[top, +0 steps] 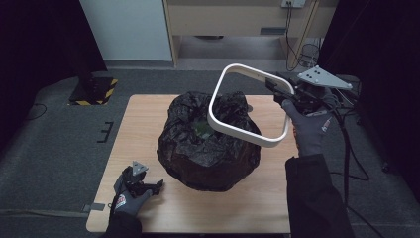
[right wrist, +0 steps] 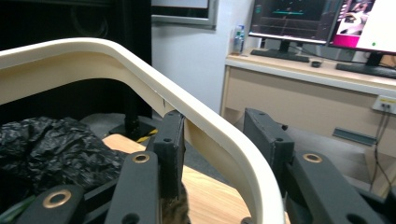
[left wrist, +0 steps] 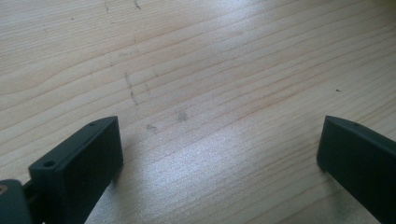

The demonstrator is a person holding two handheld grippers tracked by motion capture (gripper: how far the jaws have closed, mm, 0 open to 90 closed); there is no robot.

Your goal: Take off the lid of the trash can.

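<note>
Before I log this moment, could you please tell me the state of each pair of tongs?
Left tongs: open, empty, over the table.
Right tongs: holding the white ring frame.

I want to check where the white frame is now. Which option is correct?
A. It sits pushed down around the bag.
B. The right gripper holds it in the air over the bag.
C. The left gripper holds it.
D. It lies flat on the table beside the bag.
B: the right gripper clamps the frame by one side, tilted above the bag, while the left gripper rests open on the table.

Ring (top: 246, 130) hangs above the bag (top: 208, 148) — bag mid-table (top: 257, 203), perhaps nearer the back.
</note>
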